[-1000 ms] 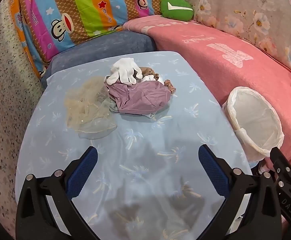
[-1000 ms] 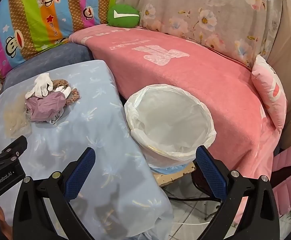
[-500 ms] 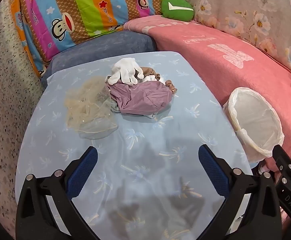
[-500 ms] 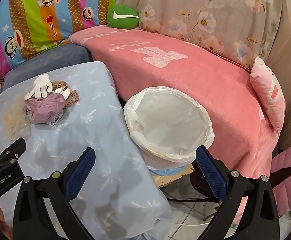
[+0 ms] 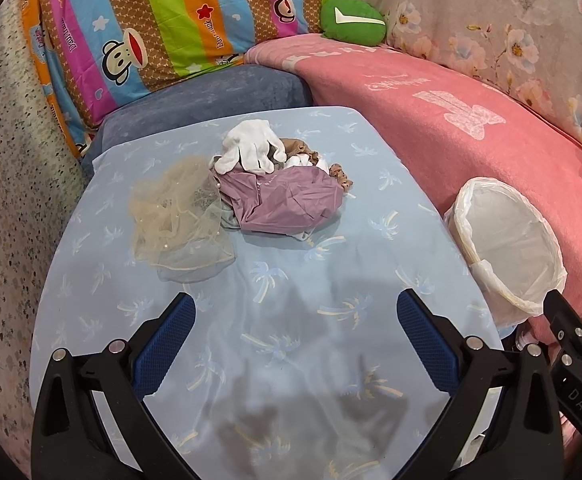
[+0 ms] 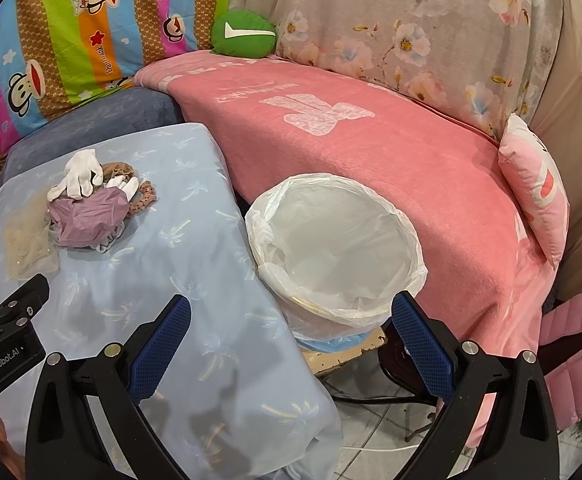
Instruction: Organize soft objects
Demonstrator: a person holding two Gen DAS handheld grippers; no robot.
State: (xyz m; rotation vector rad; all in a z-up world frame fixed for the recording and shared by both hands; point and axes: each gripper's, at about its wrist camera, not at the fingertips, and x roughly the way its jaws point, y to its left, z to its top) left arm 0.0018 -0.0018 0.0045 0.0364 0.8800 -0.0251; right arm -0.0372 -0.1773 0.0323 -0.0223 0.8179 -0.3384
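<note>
A small heap of soft things lies on the light blue tablecloth [image 5: 331, 280]: a white glove [image 5: 251, 150] on top, a mauve cloth [image 5: 287, 200], a brown scrunchie [image 5: 341, 176] and a beige tulle piece [image 5: 179, 216] to the left. My left gripper [image 5: 291, 320] stands open over the near part of the table, short of the heap, with nothing between its fingers. My right gripper [image 6: 291, 320] is open too, above the table's right edge, close to a basket lined with a white bag [image 6: 339, 248]. The same heap shows far left in the right wrist view, with the glove [image 6: 79, 174] uppermost.
The lined basket [image 5: 507, 240] stands right of the table, against a sofa under a pink blanket [image 6: 371, 140]. A green cushion [image 6: 245, 34] and a pink pillow [image 6: 535, 184] rest on the sofa. A striped cartoon blanket [image 5: 163, 20] hangs behind. Tiled floor [image 6: 375, 420] shows below.
Both views have shifted slightly, the heap sitting a little lower in the left wrist view. Both grippers stay open and the heap has not moved.
</note>
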